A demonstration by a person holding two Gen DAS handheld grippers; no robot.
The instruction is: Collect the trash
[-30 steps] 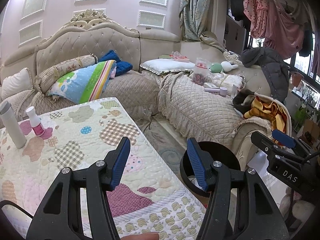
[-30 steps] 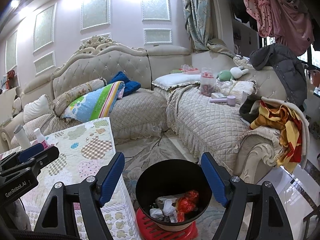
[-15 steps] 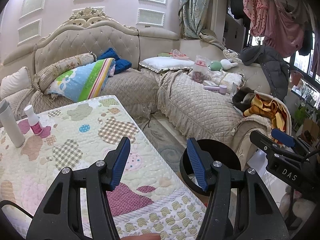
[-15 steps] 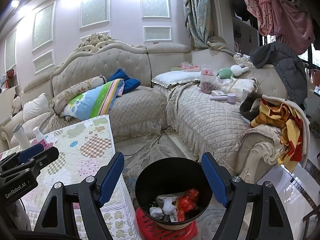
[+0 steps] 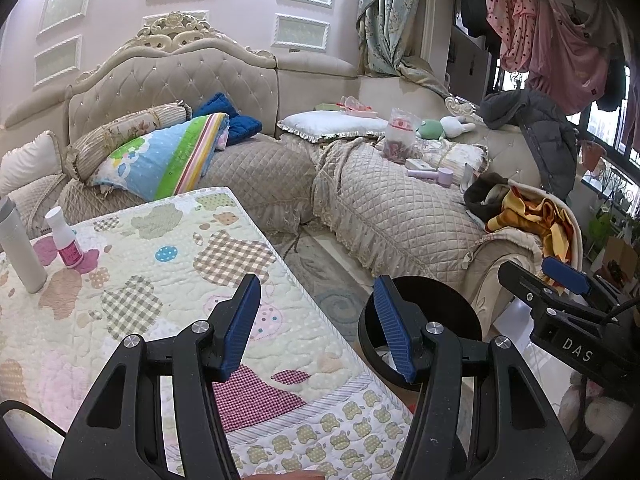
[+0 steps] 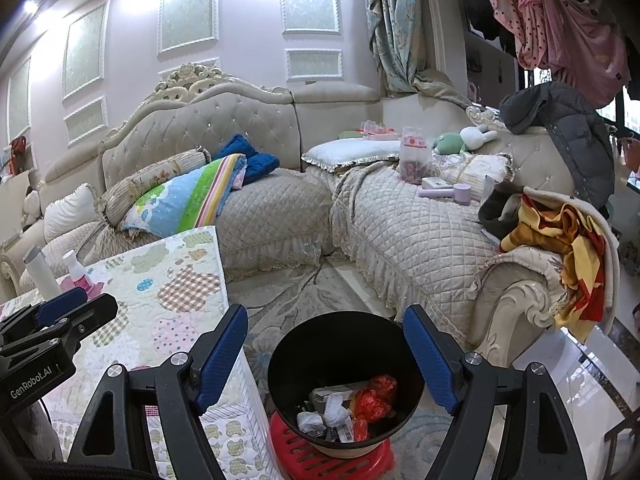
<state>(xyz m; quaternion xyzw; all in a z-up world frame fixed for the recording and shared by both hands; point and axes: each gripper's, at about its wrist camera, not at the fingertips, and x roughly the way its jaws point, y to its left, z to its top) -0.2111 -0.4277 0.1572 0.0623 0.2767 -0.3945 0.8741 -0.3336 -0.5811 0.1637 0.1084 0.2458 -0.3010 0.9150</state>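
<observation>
Left wrist view
- Left gripper (image 5: 316, 320): jaws spread wide, nothing between them; held above the near corner of the bench (image 5: 132, 280), tilted slightly down and pointing toward the sofa (image 5: 256, 176).
- Bench surface: patchwork quilt cover; only a white bottle (image 5: 18, 248) and a pink bottle (image 5: 66, 242) stand at the far left, close together. No loose scraps visible on the quilt.
- Bin (image 5: 452, 300): black rim shows just right of the bench edge, partly hidden behind the right-hand finger; contents not visible here.
- Right gripper (image 5: 560, 304): seen side-on at the right edge, beyond the bin.

Right wrist view
- Right gripper (image 6: 326, 352): jaws released and empty, poised over the bin (image 6: 288, 364), looking down into it.
- Trash (image 6: 344, 404): crumpled white paper, red wrapper and printed packaging lie at the bottom of the bin. The bin sits on a red stool (image 6: 304, 456) on the floor, just beside the bench (image 6: 180, 280).
- Left gripper (image 6: 60, 316): visible at left, over the bench.

Progress (judgement)
- Done: several pieces are already in the bin; the bench looks clean apart from the two bottles.
- Left: possibly nothing. Clutter on the sofa (image 6: 400, 216) looks like belongings, though I cannot tell whether any is trash.
</observation>
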